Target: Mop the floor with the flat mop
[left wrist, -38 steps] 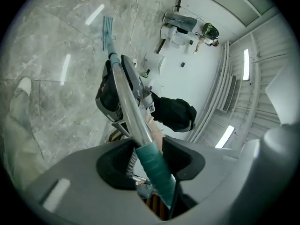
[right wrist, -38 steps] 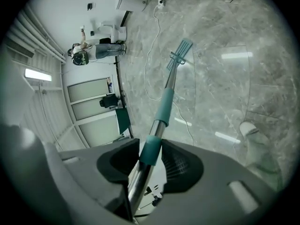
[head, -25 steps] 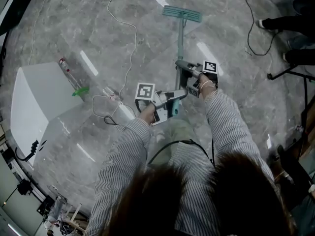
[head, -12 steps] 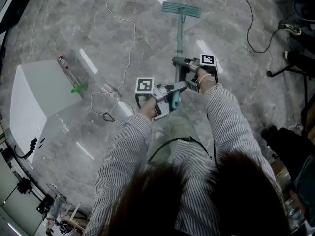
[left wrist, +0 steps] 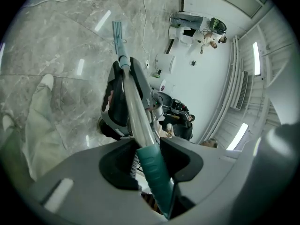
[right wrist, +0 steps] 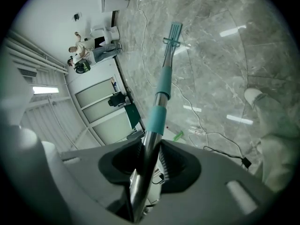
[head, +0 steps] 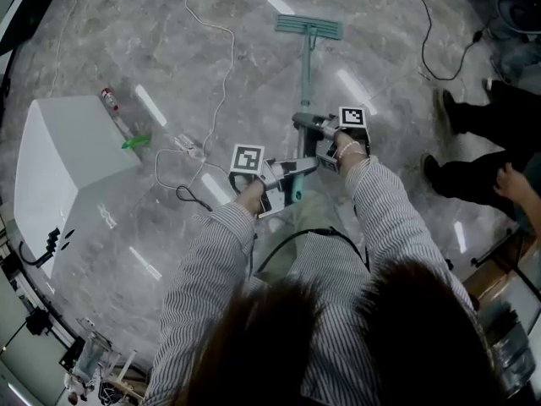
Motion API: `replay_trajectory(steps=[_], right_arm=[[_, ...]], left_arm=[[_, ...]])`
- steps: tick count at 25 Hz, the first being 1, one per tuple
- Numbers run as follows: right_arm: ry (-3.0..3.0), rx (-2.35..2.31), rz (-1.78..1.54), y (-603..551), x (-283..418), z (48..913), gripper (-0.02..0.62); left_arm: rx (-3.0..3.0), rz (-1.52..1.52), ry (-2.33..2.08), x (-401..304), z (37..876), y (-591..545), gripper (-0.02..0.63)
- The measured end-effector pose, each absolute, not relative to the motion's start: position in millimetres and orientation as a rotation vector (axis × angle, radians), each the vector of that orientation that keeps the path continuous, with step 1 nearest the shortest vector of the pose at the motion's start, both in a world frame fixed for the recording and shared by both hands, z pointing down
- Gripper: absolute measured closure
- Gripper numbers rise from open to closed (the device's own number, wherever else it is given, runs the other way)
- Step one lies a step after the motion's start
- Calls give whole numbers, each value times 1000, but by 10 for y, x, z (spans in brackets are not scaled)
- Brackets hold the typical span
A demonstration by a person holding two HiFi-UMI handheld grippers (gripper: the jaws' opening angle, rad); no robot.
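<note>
- Two grippers clamp the flat mop [head: 305, 74] by its pole: left gripper [head: 292, 172] on the teal grip [left wrist: 154, 172], right gripper [head: 305, 125] on bare metal nearer the head.
- Mop head [head: 309, 26] lies flat on the marble floor [head: 406, 134], ahead.

Bright, even indoor light. Long white streaks of lamp glare lie on the glossy grey marble floor [head: 110, 32]. Shadows are soft and faint. Every view bends at its edges; both gripper views are round fisheye pictures with black corners, blurred at the near bottom. Strip lights [left wrist: 257, 57] glow white there. The flat mop [right wrist: 156, 114] has a sheen on its metal shaft. Hair [head: 338, 345] is out of focus.
</note>
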State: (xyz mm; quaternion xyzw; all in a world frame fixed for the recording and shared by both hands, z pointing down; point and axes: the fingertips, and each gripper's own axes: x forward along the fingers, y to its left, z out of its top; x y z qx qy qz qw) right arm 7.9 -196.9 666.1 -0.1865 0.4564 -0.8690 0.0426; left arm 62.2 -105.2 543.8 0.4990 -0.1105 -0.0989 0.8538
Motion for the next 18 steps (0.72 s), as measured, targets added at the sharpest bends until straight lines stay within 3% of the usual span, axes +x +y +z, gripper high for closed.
replay_trajectory(steps=[18], right_arm=[[1342, -527, -2691, 1553, -579, 6349, 472]], left_arm=[[1012, -213, -150, -103, 5072, 2406, 469]])
